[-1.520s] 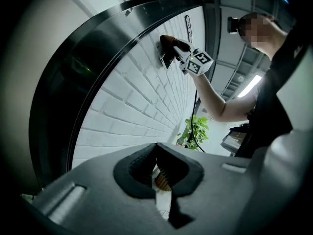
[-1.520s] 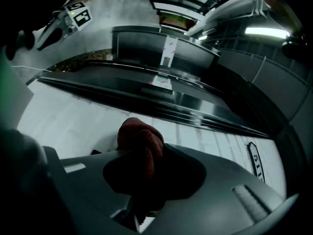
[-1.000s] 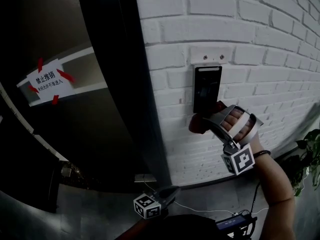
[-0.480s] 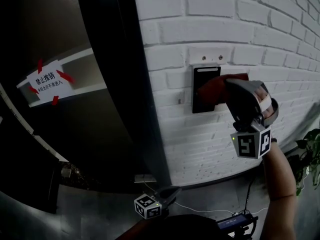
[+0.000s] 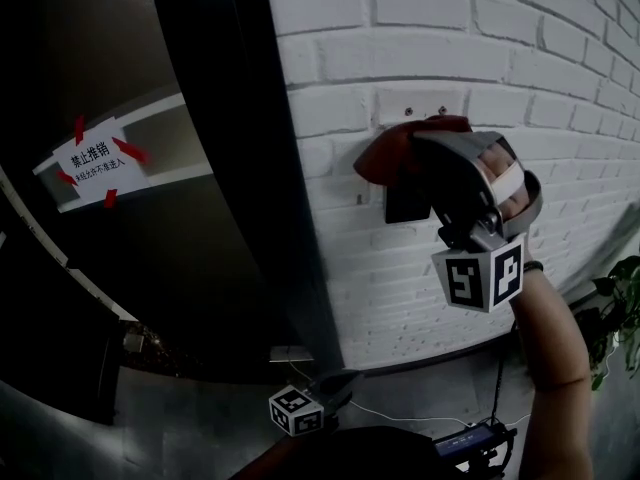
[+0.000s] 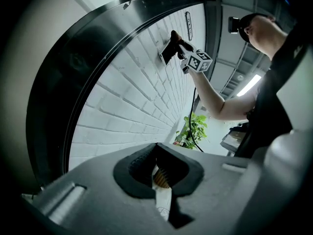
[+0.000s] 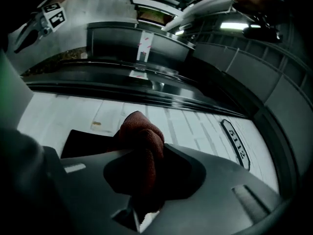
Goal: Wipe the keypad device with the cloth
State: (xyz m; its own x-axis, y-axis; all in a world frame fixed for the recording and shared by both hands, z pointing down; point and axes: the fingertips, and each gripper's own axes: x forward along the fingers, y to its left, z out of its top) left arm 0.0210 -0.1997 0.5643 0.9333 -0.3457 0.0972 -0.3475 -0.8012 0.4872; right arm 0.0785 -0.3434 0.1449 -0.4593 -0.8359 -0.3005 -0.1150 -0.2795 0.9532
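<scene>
The right gripper (image 5: 418, 150) was raised to a white brick wall (image 5: 450, 28), its jaws closed on a bunched red cloth (image 5: 385, 158). The right gripper view showed the cloth (image 7: 142, 138) pinched between the two dark jaws of that gripper (image 7: 146, 153), with the bulk of the fabric bulging out beyond their tips.

The cloth covered the upper part of the black keypad device (image 5: 405, 206) mounted on the wall. The lower part of the device (image 7: 80, 141) stayed in sight beneath it.

The person's right hand (image 5: 500, 183) was wrapped around the gripper's handle. The forearm (image 5: 550, 368) rose steeply from below, and the wrist was bent so that the jaws pointed up and to the left. The marker cube (image 5: 478, 276) hung beneath the hand.

The left gripper (image 5: 340, 383) was held low, near the bottom of the head view and well apart from the device. Its jaws (image 6: 156, 163) were pressed together with nothing between them, and it looked up along the wall toward the keypad device (image 6: 165, 52).

A dark door frame (image 5: 250, 168) stood left of the wall, and a taped paper sign (image 5: 95, 158) lay further left. A green plant (image 5: 625, 308) showed at the right edge.
</scene>
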